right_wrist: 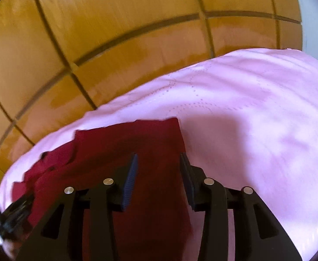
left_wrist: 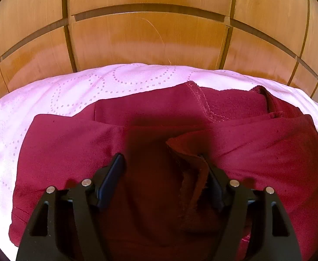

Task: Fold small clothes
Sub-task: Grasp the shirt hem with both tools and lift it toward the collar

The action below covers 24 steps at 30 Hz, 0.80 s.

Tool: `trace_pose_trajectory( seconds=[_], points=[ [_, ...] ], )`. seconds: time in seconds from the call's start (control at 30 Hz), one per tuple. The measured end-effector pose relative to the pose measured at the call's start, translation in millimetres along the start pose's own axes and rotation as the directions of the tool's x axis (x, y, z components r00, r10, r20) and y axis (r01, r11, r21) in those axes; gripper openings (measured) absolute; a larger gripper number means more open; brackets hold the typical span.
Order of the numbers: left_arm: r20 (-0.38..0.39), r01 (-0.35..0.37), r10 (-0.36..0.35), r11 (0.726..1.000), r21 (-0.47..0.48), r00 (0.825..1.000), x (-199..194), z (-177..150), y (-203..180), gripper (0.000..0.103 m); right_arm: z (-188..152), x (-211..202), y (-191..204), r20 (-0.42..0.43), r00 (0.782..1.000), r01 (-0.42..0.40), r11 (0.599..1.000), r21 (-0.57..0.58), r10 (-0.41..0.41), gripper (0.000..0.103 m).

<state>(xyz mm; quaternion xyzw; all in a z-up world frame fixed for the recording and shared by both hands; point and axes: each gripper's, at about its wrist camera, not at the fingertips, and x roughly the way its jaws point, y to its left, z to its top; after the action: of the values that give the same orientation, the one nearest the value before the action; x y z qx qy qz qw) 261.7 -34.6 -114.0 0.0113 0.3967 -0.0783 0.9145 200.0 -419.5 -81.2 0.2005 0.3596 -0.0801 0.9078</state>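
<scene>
Dark red garment (left_wrist: 71, 152) lies partly folded on the pink bedcover (left_wrist: 50, 91), in front of the wooden wardrobe (left_wrist: 148, 39). Left gripper (left_wrist: 165, 165) over the garment – jaws wide apart, a loose cloth flap draped against one finger, not pinched. Right gripper (right_wrist: 157, 163) over the garment's edge – jaws part open, gripping nothing.
</scene>
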Motion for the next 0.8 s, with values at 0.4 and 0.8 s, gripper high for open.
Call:
trace_pose_trajectory(
  seconds=[0.4, 0.8],
  points=[
    [-0.041, -0.111, 0.108, 0.990, -0.090, 0.993, -26.2, -14.4, 30.6, 0.101, -44.5, -2.5, -27.2, -0.092, 0.996, 0.023, 0.999, 0.038, -0.020, 0.040],
    [-0.007, -0.040, 0.040, 0.998, -0.044, 0.999, -75.9, -41.3, 34.7, 0.101, -74.5, -53.6, -13.0, -0.045, 0.998, 0.038, 0.999, 0.002, -0.038, 0.073]
  ],
)
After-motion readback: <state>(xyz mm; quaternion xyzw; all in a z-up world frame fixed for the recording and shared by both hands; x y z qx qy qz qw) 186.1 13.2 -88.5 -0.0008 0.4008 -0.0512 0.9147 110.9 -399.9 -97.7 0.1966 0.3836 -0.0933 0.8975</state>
